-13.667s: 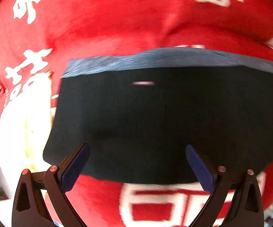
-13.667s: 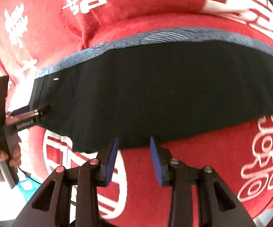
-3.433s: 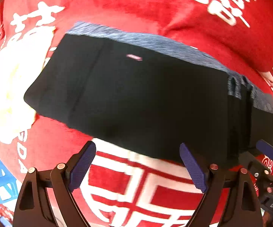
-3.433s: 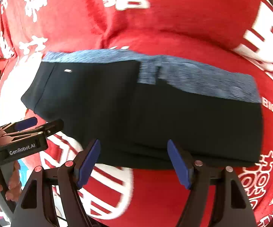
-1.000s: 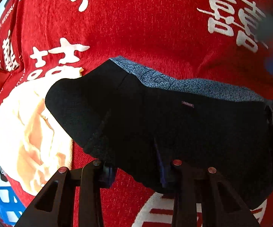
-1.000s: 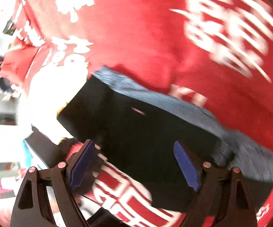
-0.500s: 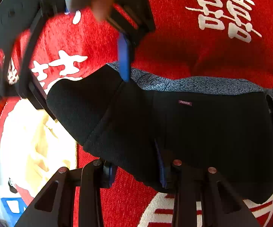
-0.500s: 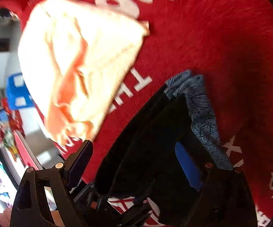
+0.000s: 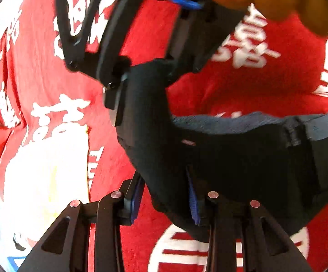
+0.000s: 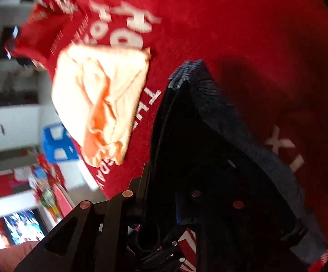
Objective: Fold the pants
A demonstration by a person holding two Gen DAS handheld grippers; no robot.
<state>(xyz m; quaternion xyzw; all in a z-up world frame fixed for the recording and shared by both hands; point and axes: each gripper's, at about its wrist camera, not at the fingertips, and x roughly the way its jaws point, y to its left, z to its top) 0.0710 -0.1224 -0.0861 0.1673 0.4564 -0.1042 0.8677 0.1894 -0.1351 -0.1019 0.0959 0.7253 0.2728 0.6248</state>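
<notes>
Pants (image 9: 243, 158) pinched between left gripper (image 9: 164, 195) and closing right gripper (image 9: 141, 86) pads.

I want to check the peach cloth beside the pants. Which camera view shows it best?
The right wrist view shows the peach cloth best: crumpled on the red blanket, apart from the black pants. The left wrist view shows only an overexposed pale patch.

Pants (image 9: 243, 158): matt black knit cloth, mottled blue-grey waistband. Cover (image 9: 266, 90): fuzzy red cloth. Garment (image 10: 100, 95): soft crumpled peach cloth.
</notes>
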